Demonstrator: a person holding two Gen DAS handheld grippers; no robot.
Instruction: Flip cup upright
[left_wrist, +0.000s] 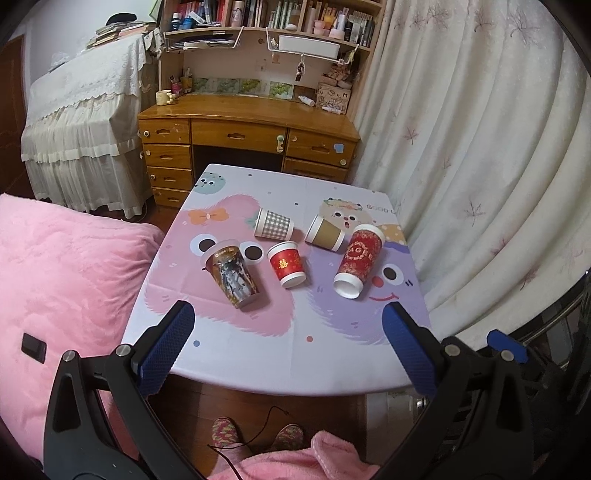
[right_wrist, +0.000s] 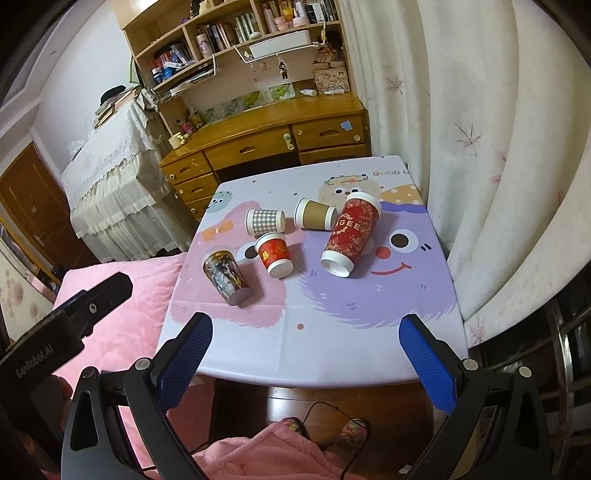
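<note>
Progress: nothing done yet, by my reading. I count five cups on the table (left_wrist: 258, 362), all lying on their sides, none upright.

- Dark printed cup (left_wrist: 233, 277): nearest my left gripper (left_wrist: 288, 332), just ahead and left of its centre line.
- Small red cup (left_wrist: 286, 264): ahead, centre.
- Tall red cup (left_wrist: 359, 260): ahead of my right gripper (right_wrist: 304, 334), slightly right; base toward me.
- Checked cup (left_wrist: 274, 223) and brown cup (left_wrist: 325, 233): farthest, behind the others.

Left gripper: released, fingers wide, holding nothing, short of the cups.
Right gripper: likewise spread and unladen, over the table's near edge.

Remaining: every flip.
</note>
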